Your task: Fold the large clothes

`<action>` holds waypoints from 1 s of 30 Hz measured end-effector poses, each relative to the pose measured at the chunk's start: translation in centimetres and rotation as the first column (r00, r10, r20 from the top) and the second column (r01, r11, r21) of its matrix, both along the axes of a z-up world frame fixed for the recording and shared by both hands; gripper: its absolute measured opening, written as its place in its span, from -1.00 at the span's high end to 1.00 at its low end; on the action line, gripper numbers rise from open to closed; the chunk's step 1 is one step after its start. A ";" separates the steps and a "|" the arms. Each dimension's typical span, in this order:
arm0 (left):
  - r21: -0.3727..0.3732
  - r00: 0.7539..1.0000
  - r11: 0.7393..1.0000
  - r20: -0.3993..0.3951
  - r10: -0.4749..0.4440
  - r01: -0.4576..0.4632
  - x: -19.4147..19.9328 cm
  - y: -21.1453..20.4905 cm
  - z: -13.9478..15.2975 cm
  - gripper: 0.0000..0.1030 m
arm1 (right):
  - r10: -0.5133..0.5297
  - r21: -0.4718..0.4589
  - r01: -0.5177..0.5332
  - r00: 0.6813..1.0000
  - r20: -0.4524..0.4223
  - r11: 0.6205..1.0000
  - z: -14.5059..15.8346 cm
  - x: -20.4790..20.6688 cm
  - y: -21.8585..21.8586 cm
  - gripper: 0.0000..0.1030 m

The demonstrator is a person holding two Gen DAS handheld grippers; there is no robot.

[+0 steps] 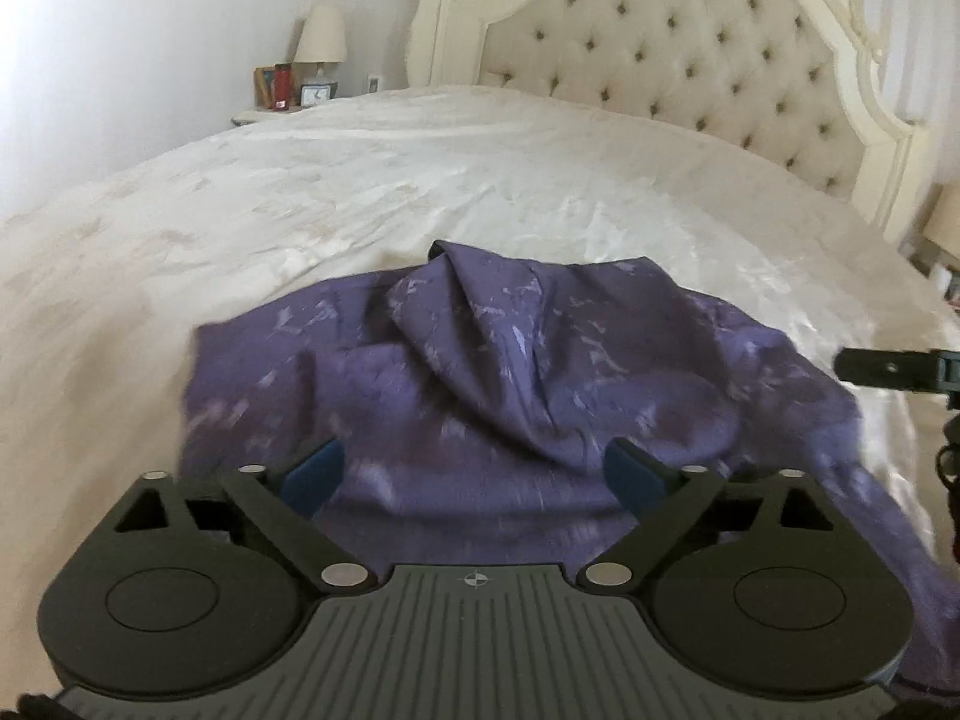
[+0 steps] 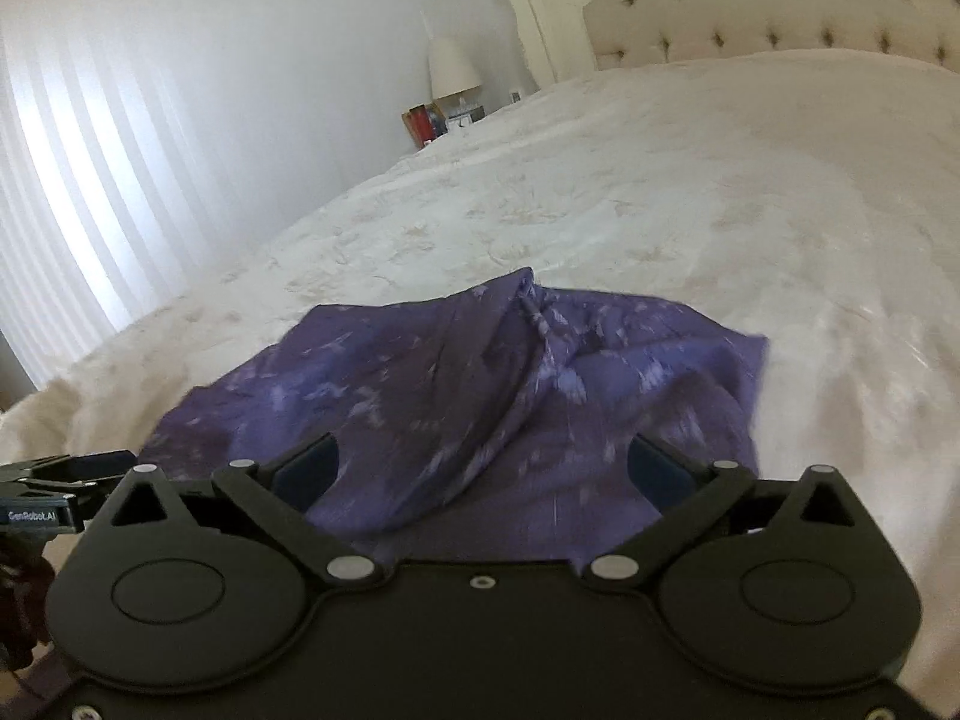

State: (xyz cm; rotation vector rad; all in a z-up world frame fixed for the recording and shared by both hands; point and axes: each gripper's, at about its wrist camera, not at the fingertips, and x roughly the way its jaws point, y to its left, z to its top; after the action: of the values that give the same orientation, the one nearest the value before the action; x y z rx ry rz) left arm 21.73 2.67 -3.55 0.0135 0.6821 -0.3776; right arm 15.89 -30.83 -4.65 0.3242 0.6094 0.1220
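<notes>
The purple garment point(image 1: 480, 372) lies in a loose heap on the cream bed point(image 1: 420, 180), near its foot edge and well short of the headboard point(image 1: 690, 48), with a raised ridge of cloth running up its middle and a flap trailing off toward the right side. It is bunched, not flat, so the step in hand looks like the gap between two grabs — the cloth is let go and nothing is folded cleanly yet. The left gripper point(image 1: 477, 471) hangs over the near part of the garment with its jaws spread wide; the blue pads point(image 1: 315, 477) stand apart with cloth visible below them, and nothing is pinched. The right gripper point(image 2: 489, 471) is the same — wide open, over the near hem, gripping nothing (whether either pad brushes the fabric cannot be told through the blur). Each tool shows at the edge of the other's view, so they sit side by side. The next move probably calls for finding two corners or a clear hem, closing on a single layer each, and drawing the garment flat before any fold.
</notes>
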 end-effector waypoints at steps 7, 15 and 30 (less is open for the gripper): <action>-0.024 0.997 0.999 -0.068 -0.035 0.033 -5.6 2.0 1.4 -1.00 | -0.041 0.053 0.048 0.992 -0.121 0.997 1.0 -7.4 -1.1 -0.99; -0.043 0.989 0.999 -0.144 -0.016 0.010 -10.6 3.8 0.7 -1.00 | -0.077 0.135 0.131 0.933 -0.352 0.982 -1.3 -13.7 -2.2 -0.99; 0.019 0.962 0.996 -0.256 0.091 -0.089 -16.2 8.9 -2.2 -1.00 | -0.028 0.043 0.052 0.902 -0.432 0.998 -2.3 -17.3 0.7 -0.98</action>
State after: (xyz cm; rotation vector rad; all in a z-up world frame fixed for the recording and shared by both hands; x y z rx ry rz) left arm 5.54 11.61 -5.77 -0.0609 0.9376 -0.2914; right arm -1.38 -30.08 -6.94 0.4203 1.0407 0.0249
